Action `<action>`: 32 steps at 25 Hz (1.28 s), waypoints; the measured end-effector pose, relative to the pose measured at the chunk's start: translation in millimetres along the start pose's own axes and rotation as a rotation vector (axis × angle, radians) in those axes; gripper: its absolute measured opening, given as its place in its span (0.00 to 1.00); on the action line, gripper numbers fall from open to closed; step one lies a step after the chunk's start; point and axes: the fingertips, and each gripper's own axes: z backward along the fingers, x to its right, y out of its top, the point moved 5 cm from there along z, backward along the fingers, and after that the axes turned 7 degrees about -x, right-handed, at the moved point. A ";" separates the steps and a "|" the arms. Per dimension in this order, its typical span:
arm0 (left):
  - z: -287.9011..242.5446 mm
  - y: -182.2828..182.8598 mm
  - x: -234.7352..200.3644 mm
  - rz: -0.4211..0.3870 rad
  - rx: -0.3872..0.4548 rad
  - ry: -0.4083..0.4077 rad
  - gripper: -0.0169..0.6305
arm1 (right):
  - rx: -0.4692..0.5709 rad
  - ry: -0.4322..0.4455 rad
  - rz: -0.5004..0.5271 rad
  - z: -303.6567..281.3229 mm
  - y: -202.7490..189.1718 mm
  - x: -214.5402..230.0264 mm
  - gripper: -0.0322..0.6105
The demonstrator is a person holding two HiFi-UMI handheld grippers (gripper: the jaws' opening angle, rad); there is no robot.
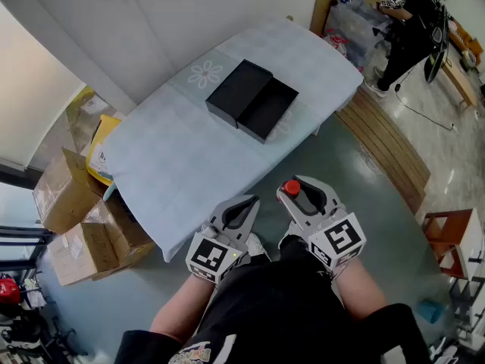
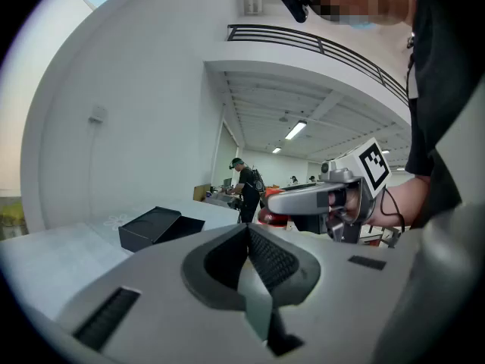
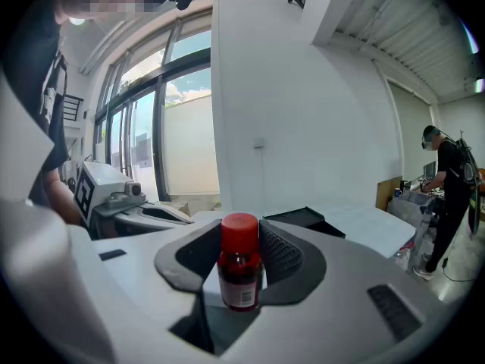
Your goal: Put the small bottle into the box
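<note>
A small red bottle [image 3: 240,270] with a red cap stands upright between the pads of my right gripper [image 3: 241,252], which is shut on it. In the head view that gripper [image 1: 297,191] hangs close to my body, off the table's near edge, and the bottle's cap [image 1: 291,187] shows at its tip. My left gripper [image 1: 238,212] is just to its left, with its jaws [image 2: 248,258] shut on nothing. The black box [image 1: 252,100] lies open on the table, far ahead of both grippers; it also shows as the box [image 2: 155,227] and the box [image 3: 305,218].
The table [image 1: 182,158] wears a pale blue cloth. Cardboard boxes [image 1: 76,218] are stacked on the floor at its left. Wooden pallets [image 1: 386,146] lie on the floor to the right, near a wooden stool [image 1: 453,240]. A person [image 1: 408,29] stands at the far right.
</note>
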 end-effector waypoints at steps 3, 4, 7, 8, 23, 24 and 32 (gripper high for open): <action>-1.2 -1.6 2.6 -0.002 -0.006 0.003 0.04 | -0.001 0.007 0.002 0.3 -3.9 0.0 0.29; -1.4 -2.7 3.7 -0.003 -0.002 0.001 0.04 | -0.002 0.008 0.002 0.6 -4.7 -0.3 0.29; -1.6 -3.9 5.7 -0.001 -0.001 -0.005 0.04 | 0.002 0.011 0.001 1.2 -3.8 -0.4 0.29; -1.9 -3.5 5.9 0.000 -0.002 -0.006 0.04 | 0.006 0.014 0.001 1.2 -3.0 -0.1 0.29; 6.0 -3.9 2.9 -0.018 -0.001 0.002 0.04 | 0.019 0.026 0.030 -0.3 -1.7 -9.3 0.29; 7.4 -4.4 2.9 -0.020 0.002 0.000 0.04 | 0.019 0.024 0.031 -0.3 -2.2 -10.9 0.29; 0.9 -3.2 2.6 -0.019 0.002 0.004 0.04 | 0.028 0.031 0.033 -1.1 2.2 -4.5 0.29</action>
